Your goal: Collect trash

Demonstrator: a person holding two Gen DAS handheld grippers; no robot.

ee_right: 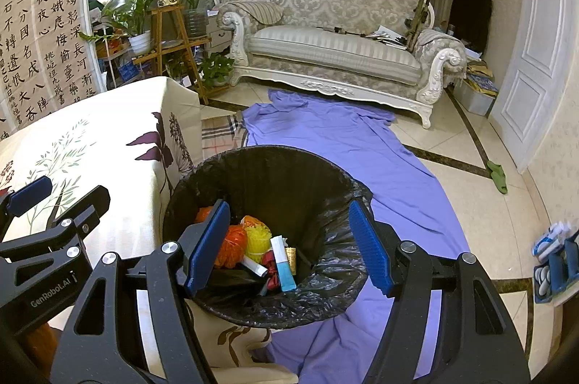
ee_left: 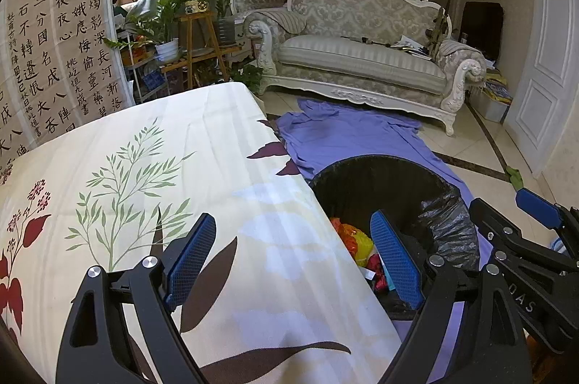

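While both claws are held pointing downward, nothing is gripped by either. The left claw is spread wide, its blue pads well apart and empty; below it lies the tabletop, covered by a cream cloth printed with leaves and flowers, with no trash seen on the visible part. The right claw is held partly spread, likewise empty, and is seen just to the right of the left claw in the left wrist view.

Directly ahead of and below the right claw, a trash bin lined with a black bag is noted, standing beside the tabletop edge on a purple sheet spread over the tiled floor. The collected trash is seen inside the bin, framed between the right claw's pads: orange and yellow mesh pieces, a white-and-teal tube, a red wrapper, other scraps not identifiable.

Beyond both claws, a white carved sofa is recorded; potted plants beyond and to the left.
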